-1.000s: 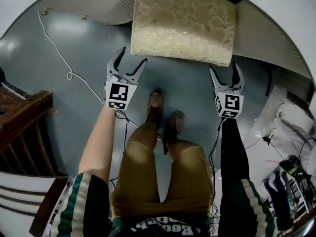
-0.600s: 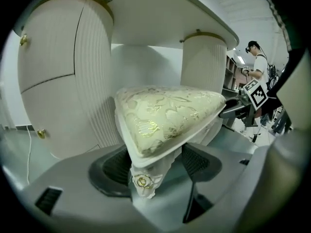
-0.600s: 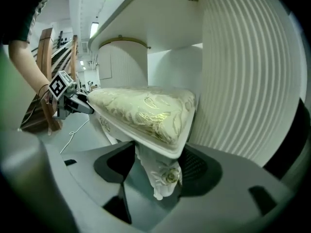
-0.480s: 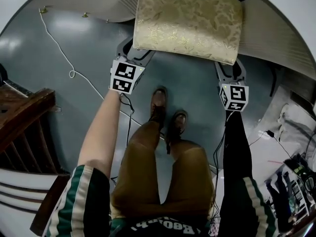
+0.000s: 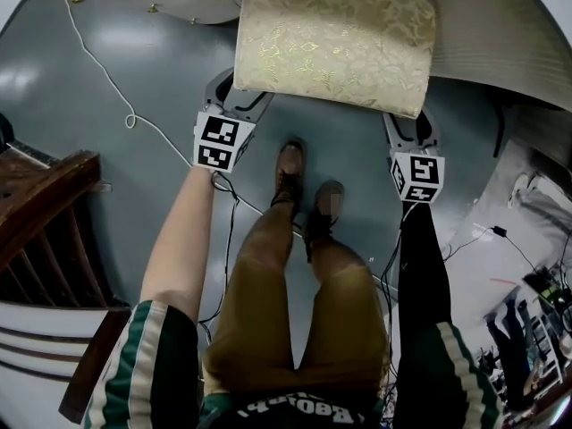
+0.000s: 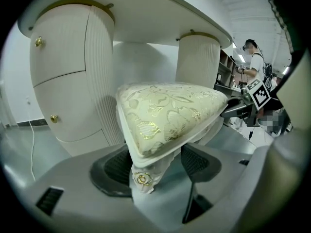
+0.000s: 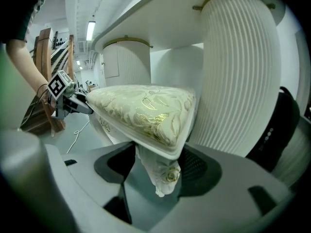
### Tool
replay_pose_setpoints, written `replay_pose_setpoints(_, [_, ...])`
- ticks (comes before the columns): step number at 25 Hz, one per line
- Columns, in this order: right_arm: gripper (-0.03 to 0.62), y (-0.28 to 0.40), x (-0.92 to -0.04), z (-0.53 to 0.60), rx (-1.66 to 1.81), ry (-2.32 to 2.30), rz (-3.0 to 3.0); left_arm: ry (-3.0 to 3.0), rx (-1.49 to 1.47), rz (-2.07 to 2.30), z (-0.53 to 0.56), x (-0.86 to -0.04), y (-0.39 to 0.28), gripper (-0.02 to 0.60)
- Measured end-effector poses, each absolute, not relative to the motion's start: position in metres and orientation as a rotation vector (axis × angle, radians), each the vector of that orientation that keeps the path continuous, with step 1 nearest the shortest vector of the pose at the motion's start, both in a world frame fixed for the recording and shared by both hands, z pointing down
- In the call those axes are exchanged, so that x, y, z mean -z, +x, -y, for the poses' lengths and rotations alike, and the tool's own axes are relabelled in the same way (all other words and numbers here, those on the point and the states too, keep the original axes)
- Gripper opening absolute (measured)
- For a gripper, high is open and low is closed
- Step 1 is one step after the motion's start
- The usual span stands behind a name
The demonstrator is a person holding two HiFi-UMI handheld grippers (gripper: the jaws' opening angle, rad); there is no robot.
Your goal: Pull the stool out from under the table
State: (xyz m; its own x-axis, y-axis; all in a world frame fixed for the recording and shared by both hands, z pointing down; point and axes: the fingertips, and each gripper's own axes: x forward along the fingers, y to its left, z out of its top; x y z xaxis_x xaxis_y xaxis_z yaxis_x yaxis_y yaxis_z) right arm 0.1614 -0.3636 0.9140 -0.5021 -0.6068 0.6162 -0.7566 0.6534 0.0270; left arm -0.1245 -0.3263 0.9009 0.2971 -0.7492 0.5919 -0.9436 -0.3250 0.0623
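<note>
Head view: stool [image 5: 335,38] stands with its far edge under the white bench [image 6: 160,8].
Left gripper [image 6: 155,166]: I see it pinching the left front leg [image 6: 143,178].
Right gripper [image 7: 158,166]: jaws just closed in, pinching the right front leg [image 7: 163,176].

Between the left fingers [image 6: 112,168], near-left corner leg of the stool [image 5: 335,38]; between the right fingers [image 7: 198,166], just closed in, near-right leg. Seat above both, far edge under the counter [image 6: 160,13] beyond.
</note>
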Motion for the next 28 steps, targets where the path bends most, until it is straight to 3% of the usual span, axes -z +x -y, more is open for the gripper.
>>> replay_pose_setpoints(8, [0.284,0.166,-0.921,0.352,-0.346,1.063,2.239,2.164,-0.661,1.487,0.320,-0.912,-0.121,0.336])
replay_pose_setpoints(16, [0.284,0.205,-0.940,0.220,-0.433,1.016,2.208,2.078,-0.713,1.467,0.185,-0.929,-0.082,0.336])
replay_pose_setpoints(28, [0.284,0.195,-0.936,0.120,-0.467,0.960,2.147,2.015,-0.736,1.442,0.078,-0.931,-0.091,0.333])
